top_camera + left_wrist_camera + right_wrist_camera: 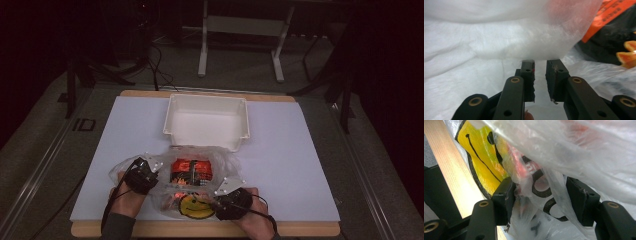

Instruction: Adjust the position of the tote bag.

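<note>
A clear plastic bag (222, 159) lies crumpled at the near middle of the table. Inside it are a red and black packet (191, 171) and a yellow smiley-face disc (195, 207). My left gripper (161, 172) is at the bag's left side. In the left gripper view its jaws (540, 67) stand a narrow gap apart, their tips under a fold of bag (511, 37), nothing seen between the pads. My right gripper (207, 200) is at the bag's near right. Its jaws (540, 192) stand wide with loose bag film (579, 152) between them, beside the smiley (481, 162).
An empty white bin (207, 120) stands just behind the bag, at the far middle of the white sheet (290, 165). The table's wooden front edge (300, 229) runs close under my right gripper. Dark frames and cables stand beyond the table.
</note>
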Action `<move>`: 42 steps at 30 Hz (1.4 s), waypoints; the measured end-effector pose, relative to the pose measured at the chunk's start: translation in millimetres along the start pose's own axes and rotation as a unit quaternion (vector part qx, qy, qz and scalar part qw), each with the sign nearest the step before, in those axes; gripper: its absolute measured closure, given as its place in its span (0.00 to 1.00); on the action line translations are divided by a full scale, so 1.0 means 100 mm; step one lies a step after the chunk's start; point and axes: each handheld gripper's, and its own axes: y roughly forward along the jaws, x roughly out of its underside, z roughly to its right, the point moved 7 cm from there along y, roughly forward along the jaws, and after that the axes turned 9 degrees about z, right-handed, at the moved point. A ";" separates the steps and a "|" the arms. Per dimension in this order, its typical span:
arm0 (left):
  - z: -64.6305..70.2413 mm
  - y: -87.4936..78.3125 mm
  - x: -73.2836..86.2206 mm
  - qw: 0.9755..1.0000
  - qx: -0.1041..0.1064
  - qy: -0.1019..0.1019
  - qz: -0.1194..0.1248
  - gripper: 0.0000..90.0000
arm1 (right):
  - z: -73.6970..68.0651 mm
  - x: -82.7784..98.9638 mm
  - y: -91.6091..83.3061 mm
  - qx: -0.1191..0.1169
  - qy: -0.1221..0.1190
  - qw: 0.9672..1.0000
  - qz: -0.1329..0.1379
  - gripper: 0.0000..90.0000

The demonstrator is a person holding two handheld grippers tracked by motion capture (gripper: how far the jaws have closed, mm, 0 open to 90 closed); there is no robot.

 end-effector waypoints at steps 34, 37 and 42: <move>0.40 -0.16 -0.41 0.992 0.104 0.020 0.068 0.71 | -0.06 -0.45 -0.46 -0.050 -0.009 0.996 0.079 0.37; 0.43 -0.13 -0.42 0.992 0.106 0.023 0.065 0.71 | -0.06 -0.52 -0.42 -0.062 -0.002 0.994 0.092 0.53; 0.49 -0.08 -0.42 0.992 0.112 0.024 0.061 0.70 | -0.04 -0.64 -0.30 -0.064 0.013 0.993 0.103 0.73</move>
